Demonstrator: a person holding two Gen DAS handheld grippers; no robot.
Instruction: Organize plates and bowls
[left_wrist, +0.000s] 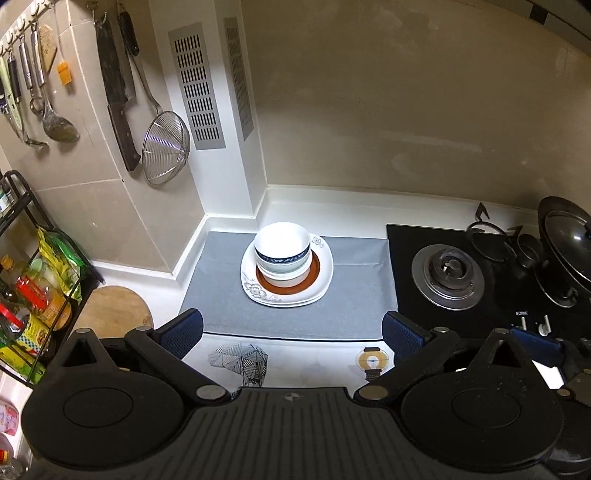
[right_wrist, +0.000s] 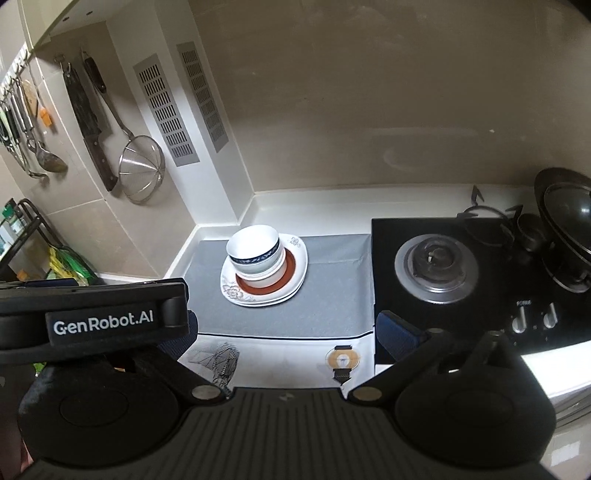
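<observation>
Above the near edge of the surface: both tools hang pointed steeply down toward the grey mat, well back from the dishes.
Left tool (left_wrist: 291, 332): jaws spread wide, blue ribbed pads far apart, nothing between them; only the mat and white surface show in the gap.
Right tool (right_wrist: 286, 332): jaws at their widest and empty; its right blue pad shows clearly, the left one is largely hidden behind the other tool's body.
Side by side: the left tool's black housing crosses the left of the right wrist view, and a blue pad of the right tool shows at the right edge of the left wrist view.
Writing on the housing: "GenRobot.AI" (right_wrist: 103, 324) in white letters.
Stack of bowls (left_wrist: 283, 251): nested upright, the top one white with a dark blue patterned band, sitting on the plates.
Stack of plates (left_wrist: 321, 286): a brown-rimmed round plate on white squarish plates with a grey flower print, resting on the mat toward the back wall.
Grey mat (left_wrist: 229, 295): laid flat on the white surface (left_wrist: 317, 360), its right edge just beside the hob.
Gas hob (left_wrist: 447, 275): black, to the right of the mat; small white lettering above its knobs, too small to read.
Left wall: a cleaver (left_wrist: 117, 107) and a wire skimmer (left_wrist: 165, 147) hang from hooks.
</observation>
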